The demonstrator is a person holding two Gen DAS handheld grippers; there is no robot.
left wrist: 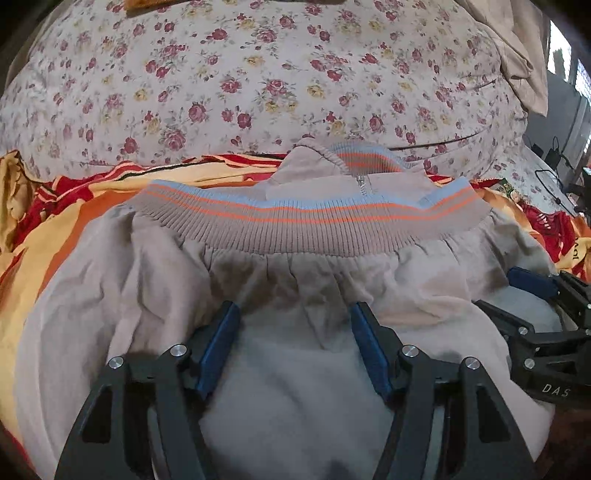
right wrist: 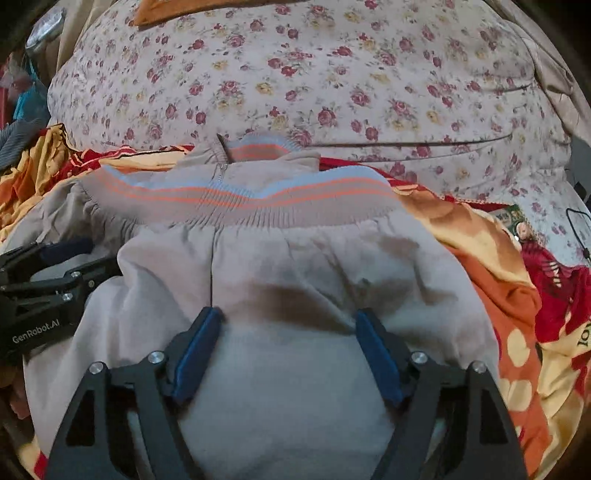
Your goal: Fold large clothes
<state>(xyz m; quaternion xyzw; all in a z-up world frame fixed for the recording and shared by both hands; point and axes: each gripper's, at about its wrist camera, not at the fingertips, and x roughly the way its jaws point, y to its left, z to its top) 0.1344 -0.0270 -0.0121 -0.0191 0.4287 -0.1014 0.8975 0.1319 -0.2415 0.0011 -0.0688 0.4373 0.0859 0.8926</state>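
A beige jacket [left wrist: 280, 280] lies folded on the bed, its grey inner lining [left wrist: 295, 376] showing near me. Its ribbed hem band [left wrist: 306, 218] with orange and blue stripes runs across the far side, with the zipper end [left wrist: 364, 186] and collar [left wrist: 365, 158] beyond it. My left gripper [left wrist: 295, 310] hovers over the jacket's left half, jaws open, with only flat fabric below the blue pads [left wrist: 218, 343]. My right gripper [right wrist: 288, 314] is open over the right half [right wrist: 303, 266]. Each gripper shows in the other's view: the right gripper [left wrist: 511, 297] and the left gripper [right wrist: 83, 256].
The jacket rests on an orange, red and yellow blanket [right wrist: 491, 280]. Beyond it spreads a floral bedsheet [left wrist: 258, 85]. A beige cloth [left wrist: 517, 48] is bunched at the far right, with black cables [left wrist: 546, 173] below it. An orange cloth [right wrist: 192, 11] lies at the far edge.
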